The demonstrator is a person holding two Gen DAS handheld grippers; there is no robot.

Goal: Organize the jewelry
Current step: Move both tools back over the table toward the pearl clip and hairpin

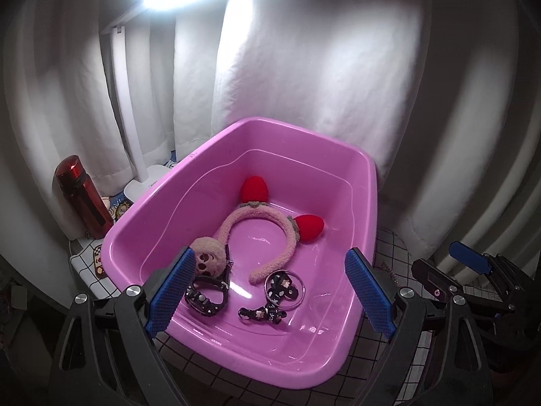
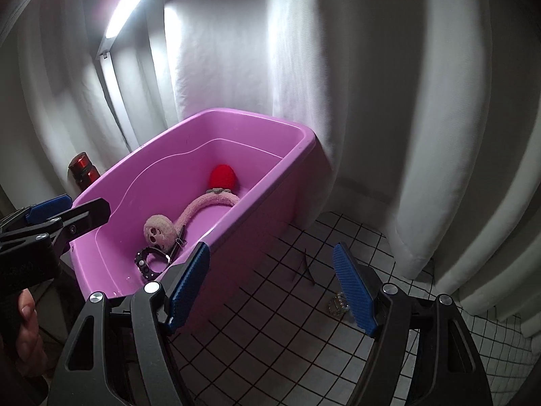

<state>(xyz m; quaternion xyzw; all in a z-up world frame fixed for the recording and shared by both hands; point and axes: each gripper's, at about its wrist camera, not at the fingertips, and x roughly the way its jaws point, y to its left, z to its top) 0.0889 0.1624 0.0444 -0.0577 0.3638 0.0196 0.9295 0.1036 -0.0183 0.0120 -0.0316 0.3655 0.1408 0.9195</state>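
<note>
Sorting is mostly done: the plush headband (image 1: 270, 233), black bracelet (image 1: 206, 291) and ring (image 1: 285, 287) are laid in the pink tub (image 1: 365, 203). 1 beaded bracelet (image 2: 338, 304) is left on the bench (image 2: 270, 321). Both the left gripper (image 1: 267, 291) and right gripper (image 2: 270, 287) are held apart, empty.

Wide-spread left gripper (image 1: 270, 291) hovers over the pink basin (image 1: 216, 155) holding a plush headband (image 1: 257, 216) and black bracelets (image 1: 206, 292).
</note>
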